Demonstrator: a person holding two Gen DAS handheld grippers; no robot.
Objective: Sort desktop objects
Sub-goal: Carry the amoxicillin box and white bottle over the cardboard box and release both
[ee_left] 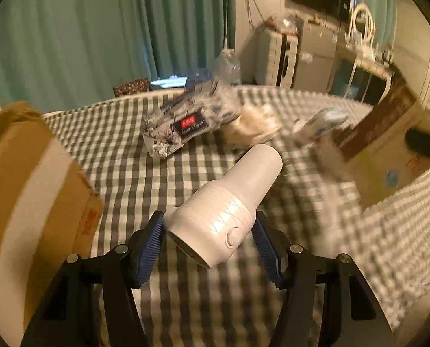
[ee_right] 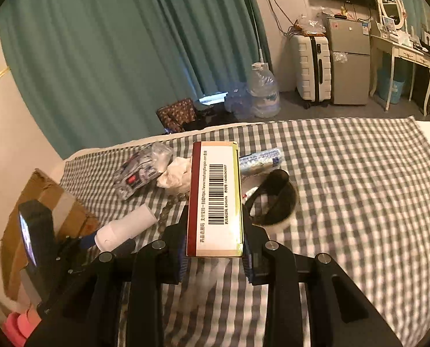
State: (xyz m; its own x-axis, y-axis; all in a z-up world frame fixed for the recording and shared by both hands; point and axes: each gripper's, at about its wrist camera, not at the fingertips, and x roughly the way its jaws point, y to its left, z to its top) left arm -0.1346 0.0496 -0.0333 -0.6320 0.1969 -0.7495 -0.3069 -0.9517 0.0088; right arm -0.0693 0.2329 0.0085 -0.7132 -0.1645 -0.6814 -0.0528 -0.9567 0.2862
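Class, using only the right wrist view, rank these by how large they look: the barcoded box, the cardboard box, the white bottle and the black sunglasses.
1. Barcoded box, though it sits nearest the camera, which inflates it.
2. Cardboard box, partly hidden; possibly larger in reality.
3. White bottle and black sunglasses look alike; not ranked.

A white bottle-shaped device (ee_left: 226,205) points toward one o'clock above the checked cloth, while a barcoded medicine box (ee_right: 215,199) points toward twelve.
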